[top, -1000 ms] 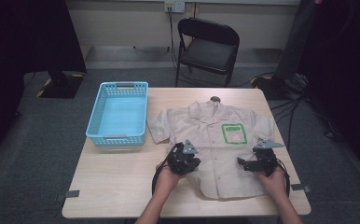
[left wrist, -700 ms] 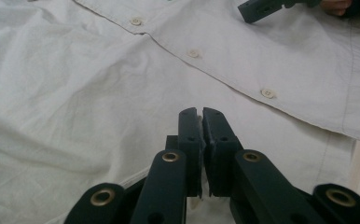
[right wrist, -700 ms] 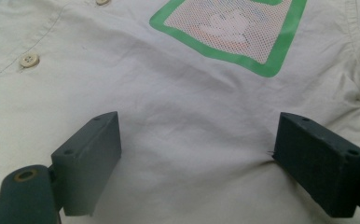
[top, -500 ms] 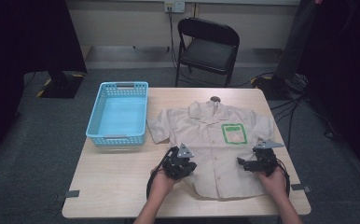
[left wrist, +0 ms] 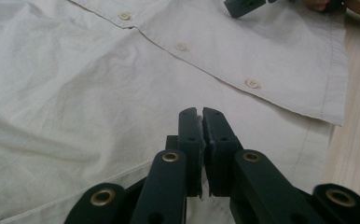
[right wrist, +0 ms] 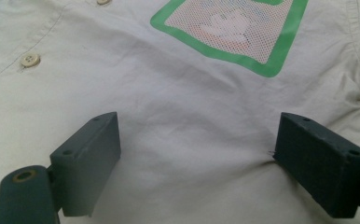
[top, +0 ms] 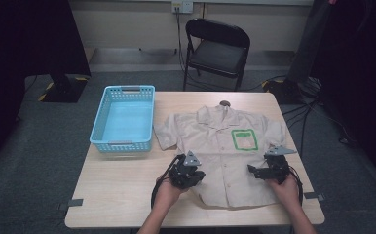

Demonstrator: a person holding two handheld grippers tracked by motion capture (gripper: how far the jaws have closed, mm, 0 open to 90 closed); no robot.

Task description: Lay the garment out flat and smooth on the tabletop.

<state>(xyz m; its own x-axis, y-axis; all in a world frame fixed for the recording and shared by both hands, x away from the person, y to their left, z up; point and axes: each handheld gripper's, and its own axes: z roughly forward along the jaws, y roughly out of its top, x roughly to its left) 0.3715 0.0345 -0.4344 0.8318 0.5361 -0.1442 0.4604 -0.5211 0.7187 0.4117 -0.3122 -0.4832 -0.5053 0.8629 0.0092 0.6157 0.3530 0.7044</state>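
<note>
A beige shirt [top: 222, 156] lies flat on the desk [top: 122, 180], beside a blue basket [top: 125, 118]; the left tongs [left wrist: 201, 114] are pinched together at its hem edge, whether on cloth I cannot tell. The right tongs [right wrist: 197, 154] stand wide over the fabric below the green pocket [right wrist: 231, 28].

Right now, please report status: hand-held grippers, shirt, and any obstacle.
Left hand-held gripper shut over shirt hem side. Right hand-held gripper open above shirt. Shirt flat on table. Basket apart, nothing blocking.

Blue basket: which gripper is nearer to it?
Left. The left gripper sits on the shirt's lower left edge, just below and right of the blue basket; the right gripper is across the shirt, near its right side.
</note>
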